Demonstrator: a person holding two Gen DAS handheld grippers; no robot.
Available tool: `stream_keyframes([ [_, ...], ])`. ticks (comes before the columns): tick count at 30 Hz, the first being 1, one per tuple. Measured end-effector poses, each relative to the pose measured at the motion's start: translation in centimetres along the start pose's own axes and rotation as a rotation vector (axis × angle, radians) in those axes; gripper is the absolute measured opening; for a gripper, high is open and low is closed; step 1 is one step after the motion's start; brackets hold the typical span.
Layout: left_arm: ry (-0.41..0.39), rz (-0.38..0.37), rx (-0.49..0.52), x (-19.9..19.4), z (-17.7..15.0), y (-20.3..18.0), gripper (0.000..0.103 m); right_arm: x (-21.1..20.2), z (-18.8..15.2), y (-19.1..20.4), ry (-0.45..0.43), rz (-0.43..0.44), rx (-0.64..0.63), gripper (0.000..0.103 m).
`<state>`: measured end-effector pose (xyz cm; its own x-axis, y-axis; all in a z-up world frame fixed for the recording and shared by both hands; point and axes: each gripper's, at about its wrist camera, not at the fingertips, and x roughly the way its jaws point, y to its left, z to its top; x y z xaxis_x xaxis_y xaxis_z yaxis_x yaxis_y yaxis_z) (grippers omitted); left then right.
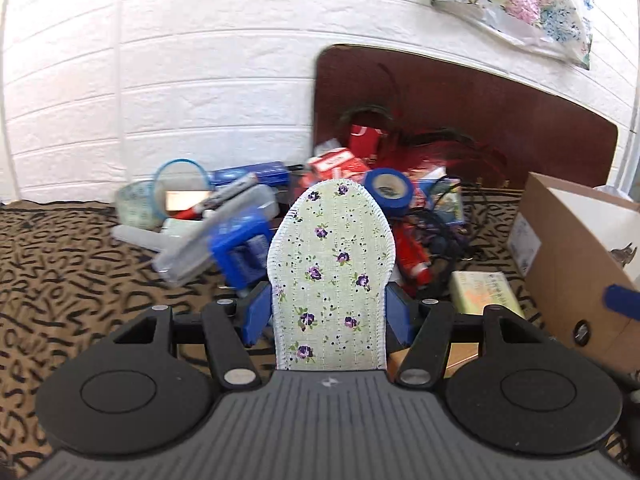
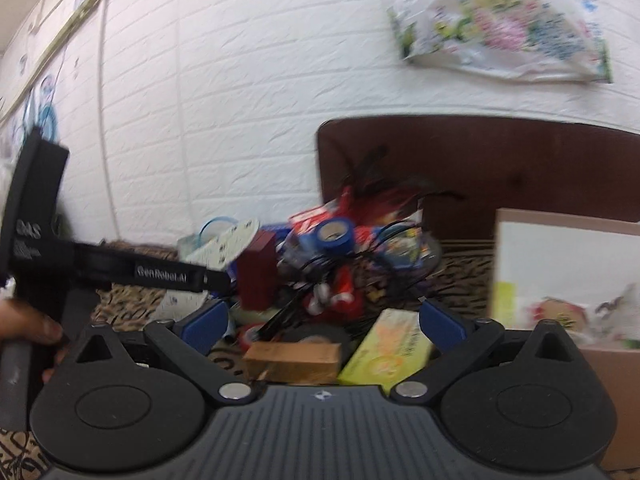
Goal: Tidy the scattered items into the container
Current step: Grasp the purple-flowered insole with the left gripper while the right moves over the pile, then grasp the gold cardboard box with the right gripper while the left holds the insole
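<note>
Insole (image 1: 330, 280) clamped in left claw (image 1: 327, 312) (upright).

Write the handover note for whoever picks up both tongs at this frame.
Left tongs: shut on the floral green fabric insole, lifted above the pile.
Right tongs: open, empty, aimed at the clutter.
Brown cardboard box: right of the pile, already holding a few things.
Left: drop the insole in, then the blue tape roll, yellow-green packet and remaining clutter.
</note>
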<state>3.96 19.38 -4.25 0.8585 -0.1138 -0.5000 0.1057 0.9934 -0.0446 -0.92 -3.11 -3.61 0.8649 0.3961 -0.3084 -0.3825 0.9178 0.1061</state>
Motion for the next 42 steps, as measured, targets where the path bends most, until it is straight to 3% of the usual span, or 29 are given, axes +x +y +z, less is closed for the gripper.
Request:
stream_keyframes([
  [6, 0.022, 0.003, -0.024, 0.4, -0.6, 1.2, 0.060, 3.9, -1.1, 1.7, 0.108, 0.024, -0.016, 0.103],
  [13, 0.038, -0.021, -0.042, 1.0, -1.1, 1.7, 0.060, 6.6, -2.6, 2.1, 0.189, -0.045, 0.031, 0.103],
  [22, 0.045, -0.027, -0.034, 1.4, -1.4, 2.3, 0.061, 8.9, -2.9, 2.7, 0.211, -0.061, -0.007, 0.103],
  [24, 0.050, -0.028, -0.036, 1.5, -1.6, 2.4, 0.061, 9.3, -2.9, 3.0, 0.228, -0.054, -0.028, 0.097],
  [25, 0.052, -0.026, -0.037, 1.5, -1.6, 2.4, 0.061, 9.5, -3.0, 3.1, 0.236, -0.050, -0.034, 0.086],
  [26, 0.053, -0.026, -0.037, 1.5, -1.7, 2.4, 0.061, 9.5, -3.0, 3.0, 0.242, -0.046, -0.031, 0.083],
  [42, 0.019, -0.029, -0.015, -0.1, -1.0, 1.7, 0.061, 5.6, -0.4, 2.6, 0.142, -0.023, 0.012, 0.082],
])
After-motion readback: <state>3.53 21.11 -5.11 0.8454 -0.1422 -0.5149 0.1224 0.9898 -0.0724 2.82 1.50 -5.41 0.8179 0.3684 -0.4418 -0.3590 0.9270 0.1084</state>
